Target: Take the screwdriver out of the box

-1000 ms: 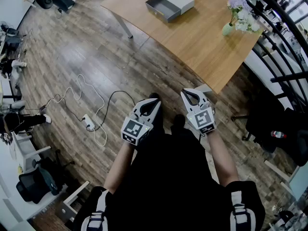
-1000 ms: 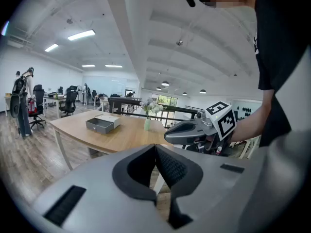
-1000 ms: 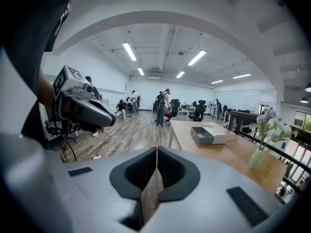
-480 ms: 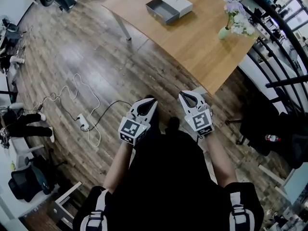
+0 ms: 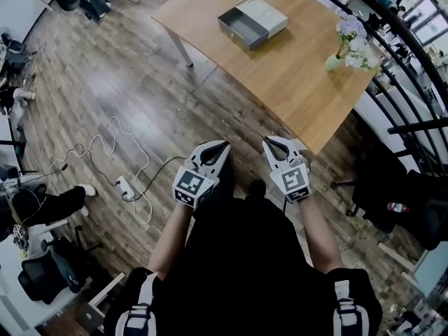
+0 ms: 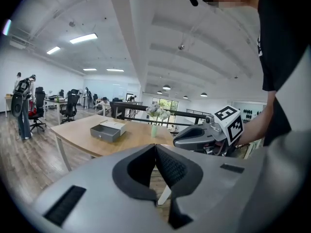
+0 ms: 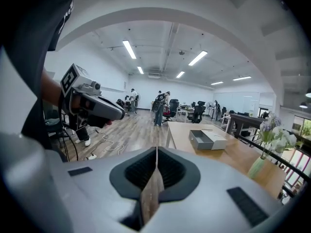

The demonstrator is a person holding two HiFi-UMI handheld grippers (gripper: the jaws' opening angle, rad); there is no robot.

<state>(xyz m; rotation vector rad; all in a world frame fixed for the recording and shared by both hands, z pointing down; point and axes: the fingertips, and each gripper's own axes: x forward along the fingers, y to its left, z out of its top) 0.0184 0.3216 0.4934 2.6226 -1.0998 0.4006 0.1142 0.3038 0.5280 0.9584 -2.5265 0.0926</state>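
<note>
Box [image 5: 252, 21] open on table [image 5: 294, 75], left tool [image 5: 225, 145] and right tool [image 5: 268, 141] both pressed together, well apart from it

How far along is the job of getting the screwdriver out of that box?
Nothing done yet. The box lies on the table, beyond both grippers; no screwdriver shows. The left gripper and right gripper are shut, empty. Remaining: approach, reach in, lift it out.

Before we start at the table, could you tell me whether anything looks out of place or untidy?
Nothing looks spilled or broken. The box on the table has its drawer slid out, and a cable with a power strip trails loose across the floor.
</note>
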